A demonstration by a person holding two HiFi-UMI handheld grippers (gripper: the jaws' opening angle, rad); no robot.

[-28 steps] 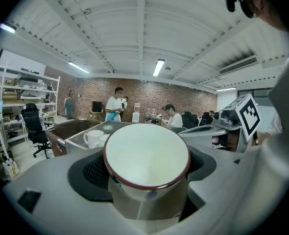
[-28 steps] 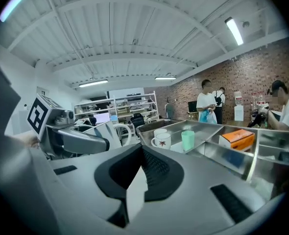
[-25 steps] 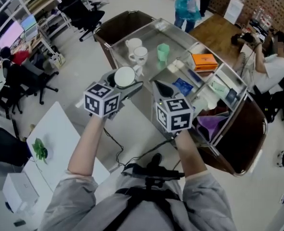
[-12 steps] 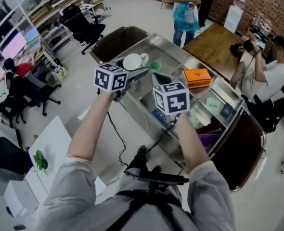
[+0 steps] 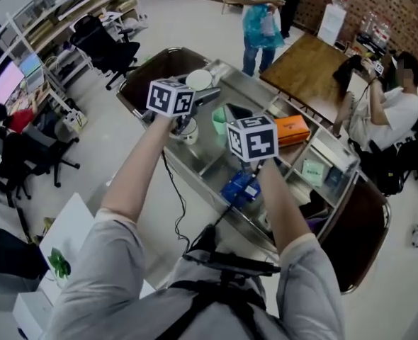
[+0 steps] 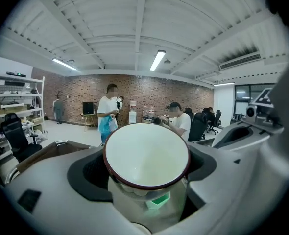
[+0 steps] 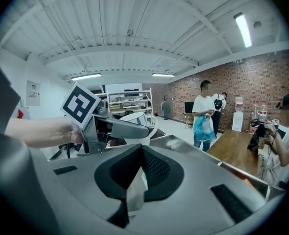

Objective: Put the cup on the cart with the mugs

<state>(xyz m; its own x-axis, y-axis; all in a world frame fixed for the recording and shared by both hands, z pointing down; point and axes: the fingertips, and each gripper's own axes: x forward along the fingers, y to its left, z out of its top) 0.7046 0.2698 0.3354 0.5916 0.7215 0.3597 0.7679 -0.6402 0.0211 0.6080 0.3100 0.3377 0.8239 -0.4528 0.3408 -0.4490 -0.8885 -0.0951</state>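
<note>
A white cup (image 5: pixel 198 80) with a dark red rim (image 6: pixel 147 155) sits between the jaws of my left gripper (image 5: pixel 203 94), which is shut on it. The cup hangs over the left end of the steel cart (image 5: pixel 216 165). Just under it on the cart's top stand a white mug (image 5: pixel 188 129) and a green cup (image 5: pixel 219 122), and the green cup (image 6: pixel 159 199) peeks out below the held cup. My right gripper (image 5: pixel 236 112) hovers beside it over the cart, jaws together and empty. In the right gripper view the left gripper (image 7: pixel 120 126) and its cup (image 7: pixel 137 119) show ahead of the right gripper (image 7: pixel 139 151).
An orange box (image 5: pixel 292 128) and a blue packet (image 5: pixel 239 188) lie on the cart, with brown bags (image 5: pixel 163 59) hung at its ends. A wooden table (image 5: pixel 315 55), a standing person (image 5: pixel 262 13) and a seated person (image 5: pixel 393 108) are beyond. Office chairs (image 5: pixel 106 41) stand at the left.
Both hands have travelled forward, up the picture, toward the cart. The cup has gone from the cart's near side to above the mugs at its left end.
</note>
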